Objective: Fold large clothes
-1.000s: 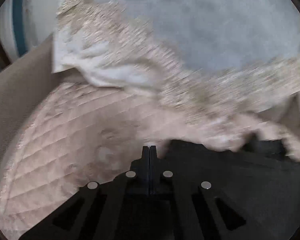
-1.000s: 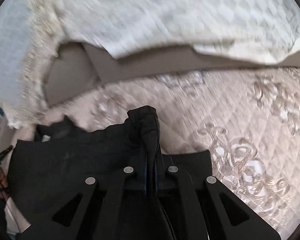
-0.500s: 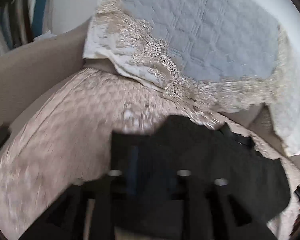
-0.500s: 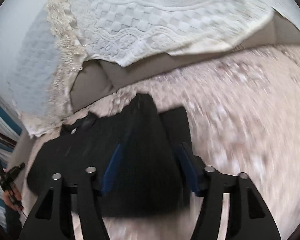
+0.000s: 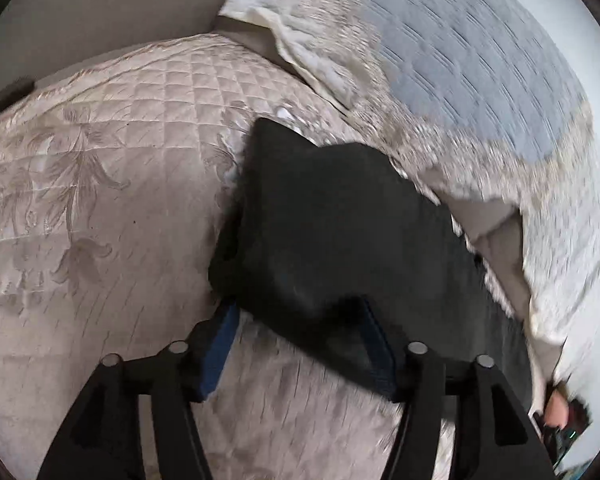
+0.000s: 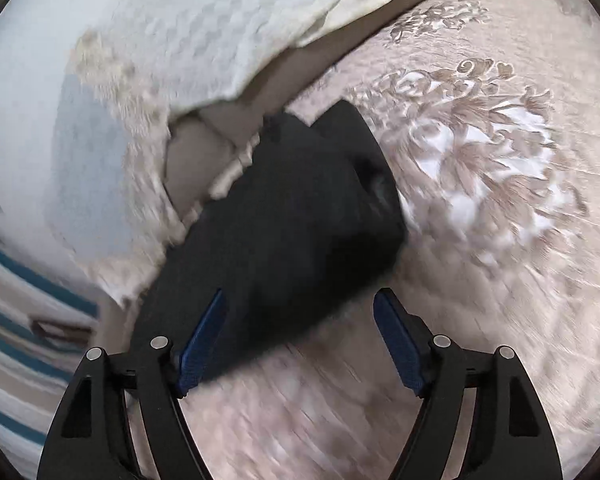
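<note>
Both our left gripper [image 5: 296, 344] and right gripper [image 6: 300, 340] have fingers spread with nothing clamped, the folded black garment [image 5: 332, 232] lying on the quilted beige cover [image 5: 100, 168], so honestly a careless finger snag could undo the fold.

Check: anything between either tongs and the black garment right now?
Nothing visible. Both the left tongs and right tongs are open, and the folded black garment lies directly ahead of them on the quilted cover, with no other object in between.
</note>
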A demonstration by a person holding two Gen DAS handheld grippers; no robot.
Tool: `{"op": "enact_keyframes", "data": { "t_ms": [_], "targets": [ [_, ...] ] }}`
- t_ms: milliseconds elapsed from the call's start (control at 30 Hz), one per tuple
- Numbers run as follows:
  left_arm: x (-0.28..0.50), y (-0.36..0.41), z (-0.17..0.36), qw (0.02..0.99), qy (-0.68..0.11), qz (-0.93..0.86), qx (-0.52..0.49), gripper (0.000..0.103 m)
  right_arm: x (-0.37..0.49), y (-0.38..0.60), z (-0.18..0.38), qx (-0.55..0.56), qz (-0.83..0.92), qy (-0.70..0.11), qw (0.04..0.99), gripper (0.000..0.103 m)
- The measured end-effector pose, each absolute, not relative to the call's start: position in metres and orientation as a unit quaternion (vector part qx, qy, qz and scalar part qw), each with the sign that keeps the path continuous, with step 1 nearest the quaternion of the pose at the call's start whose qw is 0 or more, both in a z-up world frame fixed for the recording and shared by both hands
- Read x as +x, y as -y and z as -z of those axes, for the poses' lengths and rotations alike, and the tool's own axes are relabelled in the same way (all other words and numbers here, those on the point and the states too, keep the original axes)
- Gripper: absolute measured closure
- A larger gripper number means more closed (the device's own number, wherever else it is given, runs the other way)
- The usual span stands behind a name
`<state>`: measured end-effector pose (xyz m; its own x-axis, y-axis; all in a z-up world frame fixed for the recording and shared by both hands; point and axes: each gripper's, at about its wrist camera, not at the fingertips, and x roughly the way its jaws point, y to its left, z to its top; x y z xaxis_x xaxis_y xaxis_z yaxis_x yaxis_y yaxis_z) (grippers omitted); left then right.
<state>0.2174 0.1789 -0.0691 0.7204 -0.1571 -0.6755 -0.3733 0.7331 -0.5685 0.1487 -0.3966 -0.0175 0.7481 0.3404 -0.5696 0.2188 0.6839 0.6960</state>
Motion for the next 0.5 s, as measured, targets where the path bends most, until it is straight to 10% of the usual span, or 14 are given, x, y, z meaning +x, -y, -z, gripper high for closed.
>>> {"op": "enact_keyframes", "data": {
  "t_ms": [267,333,500],
  "targets": [
    [0.233,-0.173,0.081,0.863,-0.353,-0.077,-0.352,0.038,0.175,0.4,0.036,0.422,0.015,-0.372,0.827,0.031],
    [0.234,-0.174,0.08,0.865,-0.356,-0.087,-0.343,0.058,0.181,0.402,0.037,0.421,0.027,-0.38,0.823,0.068],
    [0.233,-0.174,0.065,0.871,-0.36,-0.079,-0.324,0.082,0.168,0.403,0.029,0.422,0.01,-0.363,0.83,0.087]
  ]
}}
